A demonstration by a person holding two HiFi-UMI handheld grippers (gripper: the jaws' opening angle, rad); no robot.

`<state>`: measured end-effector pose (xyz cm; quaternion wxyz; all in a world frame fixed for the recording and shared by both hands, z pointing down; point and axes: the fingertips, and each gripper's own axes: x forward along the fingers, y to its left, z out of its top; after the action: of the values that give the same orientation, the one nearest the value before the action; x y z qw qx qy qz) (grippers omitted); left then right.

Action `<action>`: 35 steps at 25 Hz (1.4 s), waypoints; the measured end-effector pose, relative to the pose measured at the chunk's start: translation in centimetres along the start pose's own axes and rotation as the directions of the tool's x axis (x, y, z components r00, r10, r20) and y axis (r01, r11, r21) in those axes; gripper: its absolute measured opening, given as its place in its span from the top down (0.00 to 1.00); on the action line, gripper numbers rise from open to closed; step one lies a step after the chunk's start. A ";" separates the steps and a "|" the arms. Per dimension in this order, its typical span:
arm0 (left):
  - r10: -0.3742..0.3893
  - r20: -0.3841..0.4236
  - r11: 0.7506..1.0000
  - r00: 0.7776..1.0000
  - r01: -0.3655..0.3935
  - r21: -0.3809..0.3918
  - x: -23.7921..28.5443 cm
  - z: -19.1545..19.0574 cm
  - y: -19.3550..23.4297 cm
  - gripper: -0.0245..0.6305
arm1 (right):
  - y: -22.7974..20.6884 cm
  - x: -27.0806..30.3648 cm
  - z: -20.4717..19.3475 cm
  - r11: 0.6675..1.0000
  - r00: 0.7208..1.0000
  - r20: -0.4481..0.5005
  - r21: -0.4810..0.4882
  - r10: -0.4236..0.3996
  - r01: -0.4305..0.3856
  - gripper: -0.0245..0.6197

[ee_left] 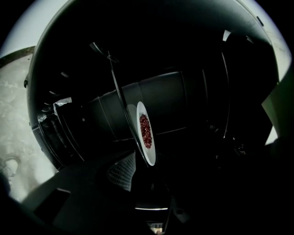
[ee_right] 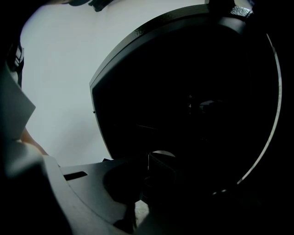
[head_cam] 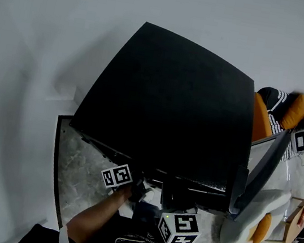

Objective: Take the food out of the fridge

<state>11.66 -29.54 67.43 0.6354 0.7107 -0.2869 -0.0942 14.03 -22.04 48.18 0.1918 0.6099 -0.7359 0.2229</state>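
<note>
Black fridge point(head_cam: 172, 104), door point(head_cam: 261, 170) standing wide; white plate point(ee_left: 149, 155) of red food point(ee_left: 145, 131) lies on the shelf point(ee_left: 120, 96) inside, not yet out.

We read the left gripper point(ee_left: 142, 160) as pinching the plate's near rim only, its fingers point(ee_left: 121, 172) drawn to a narrow gap. The right gripper point(ee_right: 143, 166) is closed up at the fridge front, holding nothing we can make out. Risks, in our judgement: so shallow a bite may let the plate droop or slip on the pull, or its rim may catch the shelf. Either would spill the loose red food.
</note>
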 end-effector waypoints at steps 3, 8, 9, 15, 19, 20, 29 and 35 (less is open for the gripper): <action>0.009 -0.007 1.000 1.000 -0.009 0.000 0.5 0.0 0.0 0.76 | -0.3 0.0 0.0 1.000 1.000 -0.001 0.000 -0.003 0.003 0.93; 0.026 -0.012 1.000 1.000 -0.026 -0.008 0.8 0.0 0.1 0.84 | -0.8 -0.1 -0.1 1.000 1.000 -0.002 0.001 -0.007 0.007 0.93; 0.029 -0.012 1.000 1.000 -0.029 -0.011 0.8 0.0 0.1 0.87 | -0.9 -0.1 -0.1 1.000 1.000 -0.002 0.002 -0.008 0.008 0.93; 0.013 -0.001 0.996 1.000 -0.013 -0.089 0.8 0.1 0.2 0.90 | -0.9 -0.1 -0.4 1.000 1.000 -0.004 0.008 -0.010 0.010 0.93; -0.015 0.019 0.991 1.000 0.017 -0.132 0.8 0.4 -0.1 0.93 | -1.0 -0.2 -0.4 1.000 1.000 -0.002 0.010 -0.014 0.014 0.93; -0.022 0.021 0.991 1.000 0.024 -0.134 0.8 0.5 -0.2 0.93 | -1.0 -0.2 -0.4 1.000 1.000 -0.002 0.011 -0.015 0.015 0.93; -0.086 0.044 0.985 0.995 0.091 -0.145 -0.1 1.1 -1.0 0.93 | -0.5 -0.6 -0.3 0.999 1.000 -0.001 0.021 -0.029 0.029 0.93; -0.121 0.033 0.982 0.992 0.125 -0.143 -1.1 1.4 -1.3 0.93 | 0.6 -0.9 -0.8 0.998 0.999 0.001 0.036 -0.046 0.046 0.93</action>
<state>10.46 -30.07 65.72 0.6748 0.6778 -0.2425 -0.1624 13.65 -20.80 48.29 0.1852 0.6304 -0.7177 0.2307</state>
